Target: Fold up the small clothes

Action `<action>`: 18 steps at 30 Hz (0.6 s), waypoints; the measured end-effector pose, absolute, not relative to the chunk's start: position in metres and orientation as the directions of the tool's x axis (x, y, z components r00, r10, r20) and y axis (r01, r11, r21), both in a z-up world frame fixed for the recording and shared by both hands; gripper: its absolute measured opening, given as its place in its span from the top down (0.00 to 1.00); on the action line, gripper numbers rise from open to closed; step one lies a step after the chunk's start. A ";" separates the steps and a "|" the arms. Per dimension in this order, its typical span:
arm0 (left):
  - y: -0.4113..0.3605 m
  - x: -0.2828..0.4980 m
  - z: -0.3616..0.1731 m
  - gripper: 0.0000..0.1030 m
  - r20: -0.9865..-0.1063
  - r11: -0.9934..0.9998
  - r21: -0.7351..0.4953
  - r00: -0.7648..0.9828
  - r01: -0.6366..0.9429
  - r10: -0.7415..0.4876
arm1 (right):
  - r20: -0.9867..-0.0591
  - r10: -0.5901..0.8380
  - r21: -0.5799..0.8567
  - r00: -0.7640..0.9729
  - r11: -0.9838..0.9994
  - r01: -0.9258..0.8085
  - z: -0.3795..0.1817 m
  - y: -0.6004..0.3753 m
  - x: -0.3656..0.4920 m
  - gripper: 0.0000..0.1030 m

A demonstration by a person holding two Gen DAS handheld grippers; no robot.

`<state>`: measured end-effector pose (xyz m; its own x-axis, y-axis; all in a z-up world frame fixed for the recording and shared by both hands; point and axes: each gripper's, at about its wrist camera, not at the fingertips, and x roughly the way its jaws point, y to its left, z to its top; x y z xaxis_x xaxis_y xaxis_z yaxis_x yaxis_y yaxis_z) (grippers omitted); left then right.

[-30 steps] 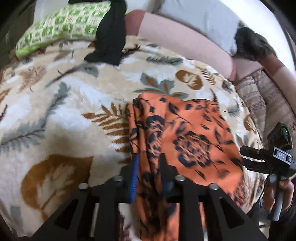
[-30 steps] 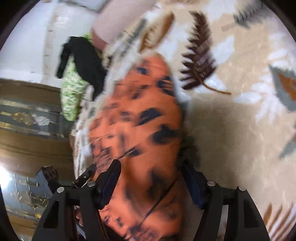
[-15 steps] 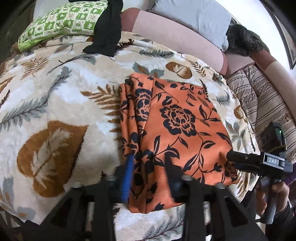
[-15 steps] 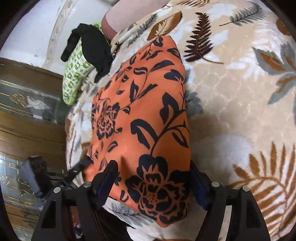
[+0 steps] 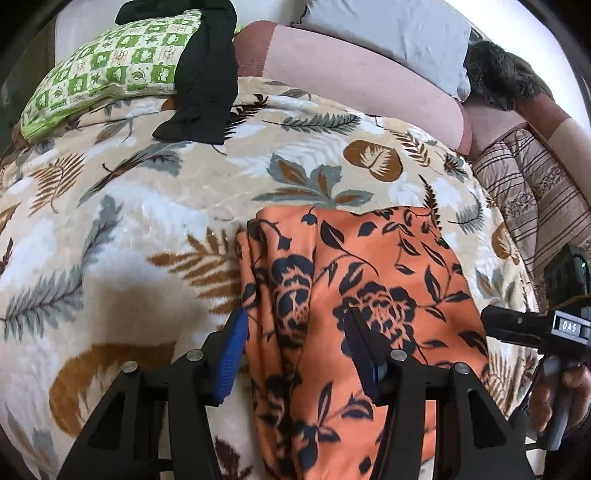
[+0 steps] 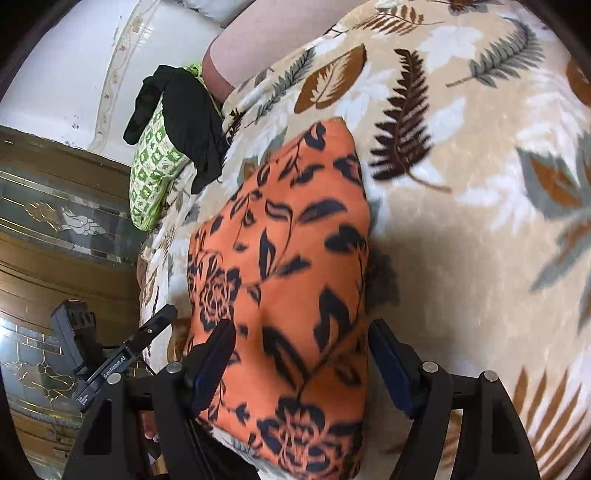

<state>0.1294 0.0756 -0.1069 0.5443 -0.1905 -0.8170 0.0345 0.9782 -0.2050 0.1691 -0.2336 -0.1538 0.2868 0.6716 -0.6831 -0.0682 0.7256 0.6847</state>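
An orange garment with a black flower print (image 5: pixel 369 295) lies folded flat on the leaf-patterned blanket (image 5: pixel 147 206). It also shows in the right wrist view (image 6: pixel 288 258). My left gripper (image 5: pixel 295 328) is open, its blue-padded fingers astride the garment's bunched left edge near the front. My right gripper (image 6: pixel 301 343) is open, its fingers astride the garment's right front corner. The right gripper also shows at the right edge of the left wrist view (image 5: pixel 535 328).
A green-and-white pillow (image 5: pixel 110 74) with a black garment (image 5: pixel 207 81) draped on it lies at the far left. A pink bolster (image 5: pixel 351 70), a grey pillow (image 5: pixel 399 33) and a striped cover (image 5: pixel 535 192) lie at the back and right.
Both grippers have moved closer over the garment. The left gripper's jaws have opened wider, letting go of the bunched edge they were closed on.
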 end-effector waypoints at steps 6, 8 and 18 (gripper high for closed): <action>0.073 0.145 -0.125 0.46 -0.836 0.975 -0.217 0.508 0.039 -0.206 | -0.673 0.687 0.699 0.274 0.712 -0.070 -0.163 -0.232 0.186 0.25; 0.076 0.150 -0.142 0.40 -0.852 0.970 -0.240 0.472 0.032 -0.226 | -0.677 0.693 0.704 0.248 0.708 -0.059 -0.177 -0.227 0.190 0.25; 0.101 0.117 -0.145 0.14 -0.806 0.936 -0.351 0.505 0.012 -0.309 | -0.653 0.721 0.721 0.232 0.686 -0.098 -0.181 -0.222 0.186 0.28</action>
<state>0.1167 0.1006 -0.1446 0.5050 -0.3090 -0.8059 0.0122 0.9362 -0.3513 0.1858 -0.2217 -0.1806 0.2321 0.7205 -0.6534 -0.0977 0.6856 0.7214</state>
